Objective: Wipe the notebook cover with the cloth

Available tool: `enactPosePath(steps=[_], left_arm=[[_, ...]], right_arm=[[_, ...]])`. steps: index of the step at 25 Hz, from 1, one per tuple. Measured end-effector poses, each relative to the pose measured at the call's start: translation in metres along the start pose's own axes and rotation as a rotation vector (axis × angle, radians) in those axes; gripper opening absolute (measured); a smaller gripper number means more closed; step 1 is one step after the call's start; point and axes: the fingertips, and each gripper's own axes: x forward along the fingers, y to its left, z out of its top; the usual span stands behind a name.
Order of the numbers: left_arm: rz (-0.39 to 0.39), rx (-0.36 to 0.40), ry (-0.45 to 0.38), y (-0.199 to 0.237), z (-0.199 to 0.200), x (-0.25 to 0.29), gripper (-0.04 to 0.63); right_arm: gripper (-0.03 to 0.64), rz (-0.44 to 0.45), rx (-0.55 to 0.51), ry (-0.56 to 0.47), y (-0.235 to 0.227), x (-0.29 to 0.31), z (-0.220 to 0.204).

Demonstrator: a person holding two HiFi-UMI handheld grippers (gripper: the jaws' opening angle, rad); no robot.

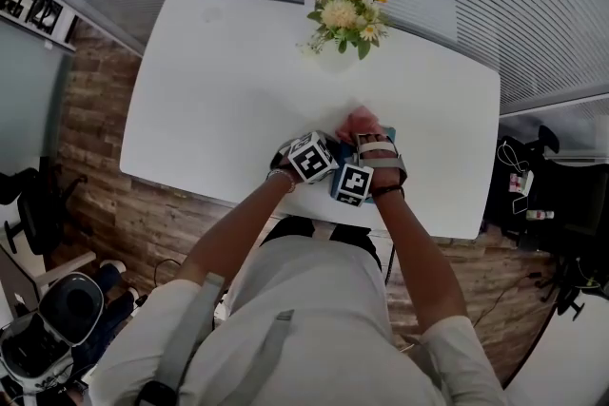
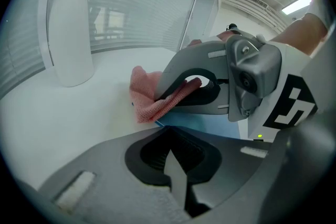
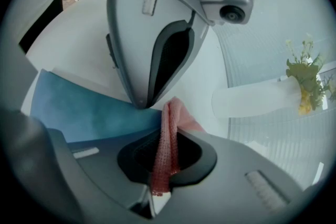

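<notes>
Head view: white table [image 1: 219,90], with a vase of flowers [image 1: 344,19] at its far edge. The blue notebook [image 1: 387,133] lies well to the near side of the vase, close to the person. It is largely covered by the left gripper [image 1: 312,157] and right gripper [image 1: 354,178], which sit side by side, touching or nearly so. Left gripper view: its own jaws are together with nothing between them. Ahead, toward the vase, the right gripper's jaws are clamped on the pink cloth [image 2: 149,99], which is bunched at the notebook's vase-side edge. Right gripper view: its own jaws pinch a fold of the cloth, and the left gripper's closed tip rests at the notebook's edge. Step in hand, as judged: cloth gripped, notebook steadied, wiping stroke due. The next move calls for dragging the cloth away from the vase across the cover under light downward pressure, with the left tip pinning the notebook against sliding.
</notes>
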Motion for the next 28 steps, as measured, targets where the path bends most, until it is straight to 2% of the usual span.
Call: enactPosePath(steps=[13, 28], left_arm=[[0.005, 0.009, -0.016, 0.001, 0.002, -0.003, -0.006], [-0.058, 0.013, -0.029, -0.008, 0.005, -0.011, -0.005]], right_arm=[[0.006, 0.005, 0.003, 0.005, 0.012, -0.008, 0.000], [0.005, 0.007, -0.016, 0.006, 0.024, -0.019, 0.000]])
